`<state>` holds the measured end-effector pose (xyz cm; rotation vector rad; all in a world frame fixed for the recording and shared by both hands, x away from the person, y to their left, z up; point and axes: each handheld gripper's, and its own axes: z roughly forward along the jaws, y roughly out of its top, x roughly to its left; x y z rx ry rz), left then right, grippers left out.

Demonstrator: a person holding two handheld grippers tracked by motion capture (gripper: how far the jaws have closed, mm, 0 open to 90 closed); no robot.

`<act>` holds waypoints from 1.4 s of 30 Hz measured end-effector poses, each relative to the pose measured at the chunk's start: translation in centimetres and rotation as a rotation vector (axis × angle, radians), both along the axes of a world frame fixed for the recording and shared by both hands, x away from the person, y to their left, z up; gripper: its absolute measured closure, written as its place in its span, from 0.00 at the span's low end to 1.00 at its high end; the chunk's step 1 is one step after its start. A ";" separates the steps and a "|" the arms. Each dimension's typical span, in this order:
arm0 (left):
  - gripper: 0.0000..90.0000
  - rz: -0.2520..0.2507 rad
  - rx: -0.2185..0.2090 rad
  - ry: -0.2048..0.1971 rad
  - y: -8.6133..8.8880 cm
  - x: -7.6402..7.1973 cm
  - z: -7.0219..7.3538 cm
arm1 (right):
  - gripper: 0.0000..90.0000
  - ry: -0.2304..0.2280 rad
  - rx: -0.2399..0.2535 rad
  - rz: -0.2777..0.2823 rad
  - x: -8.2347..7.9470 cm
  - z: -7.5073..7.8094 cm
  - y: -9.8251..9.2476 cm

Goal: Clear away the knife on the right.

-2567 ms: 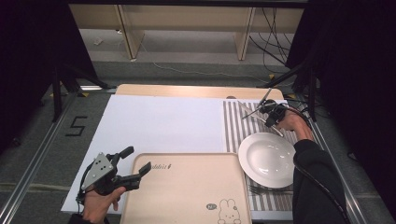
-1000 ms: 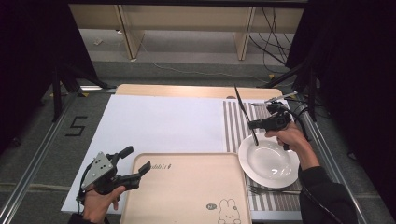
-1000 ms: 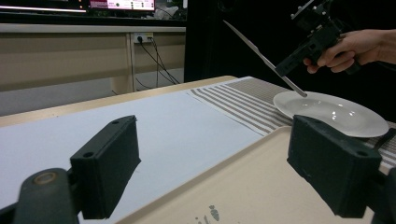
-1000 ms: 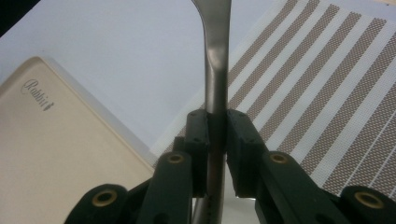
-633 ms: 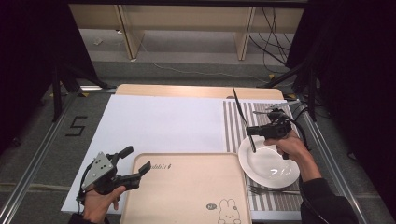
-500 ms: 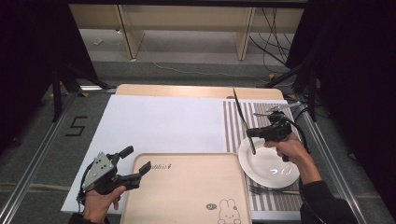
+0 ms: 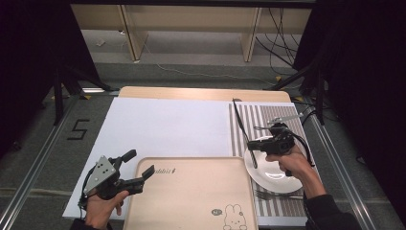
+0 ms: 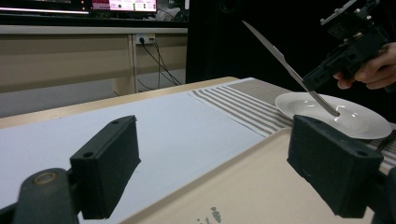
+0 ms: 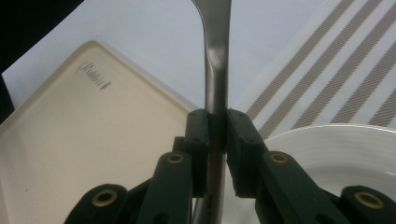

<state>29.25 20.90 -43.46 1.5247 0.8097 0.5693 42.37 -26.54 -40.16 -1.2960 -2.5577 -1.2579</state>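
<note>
Knife (image 7: 244,132) is lifted, clamped in the right gripper (image 7: 251,145) above the plate (image 7: 277,175); placing remains, while left gripper (image 7: 142,165) waits, jaws apart

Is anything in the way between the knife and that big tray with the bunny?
Nothing visible is. The right gripper is shut on the knife above the white plate's left edge, and the tray lies right beside the plate, its top bare apart from the printed bunny.

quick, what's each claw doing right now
Left claw: open, holding nothing, over the beige plastic tray.
Right claw: shut on the silver metal knife, above the round white plate.
</note>
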 end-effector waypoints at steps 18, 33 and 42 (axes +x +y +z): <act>0.18 0.006 0.003 -0.002 0.1 -0.1 0.1 | 0.89 0.039 0.037 0.057 -4.5 -0.6 2.8; 0.18 0.013 0.003 -0.003 0.2 0.0 0.0 | 0.89 0.086 0.018 0.078 -8.2 -1.6 3.6; 0.18 0.014 0.004 -0.002 0.1 0.0 0.0 | 0.89 0.120 0.010 0.094 -10.2 -2.3 4.2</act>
